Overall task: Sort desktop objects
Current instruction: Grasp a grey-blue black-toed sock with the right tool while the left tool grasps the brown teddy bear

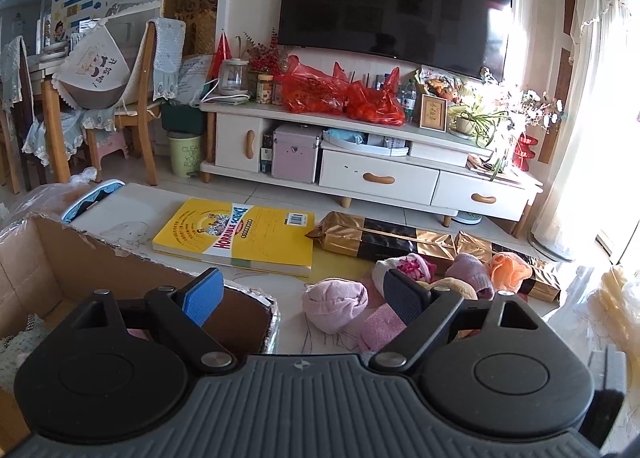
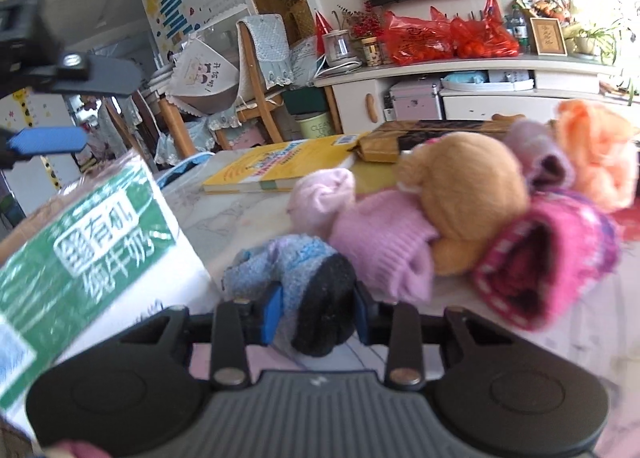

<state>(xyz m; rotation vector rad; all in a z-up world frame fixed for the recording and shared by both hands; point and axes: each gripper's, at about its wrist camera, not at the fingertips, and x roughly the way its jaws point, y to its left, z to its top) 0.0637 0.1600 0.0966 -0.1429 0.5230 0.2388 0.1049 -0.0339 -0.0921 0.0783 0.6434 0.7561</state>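
My left gripper (image 1: 302,296) is open and empty, held above the edge of a cardboard box (image 1: 60,258) at the left; it also shows at the upper left of the right wrist view (image 2: 76,105). My right gripper (image 2: 318,312) is shut on a blue and black rolled sock (image 2: 308,282) just above the marble table (image 2: 224,217). A pile of rolled socks lies ahead: pale pink (image 2: 320,197), pink (image 2: 384,246), tan (image 2: 468,193), magenta (image 2: 552,258), purple (image 2: 540,153), orange (image 2: 592,149). The pale pink one (image 1: 334,300) lies between my left fingers in the left view.
A yellow book (image 1: 236,234) and gold and black packets (image 1: 384,238) lie at the table's far side. The box shows green print on its side (image 2: 80,258). A TV cabinet (image 1: 372,145) and chairs (image 1: 132,97) stand beyond the table.
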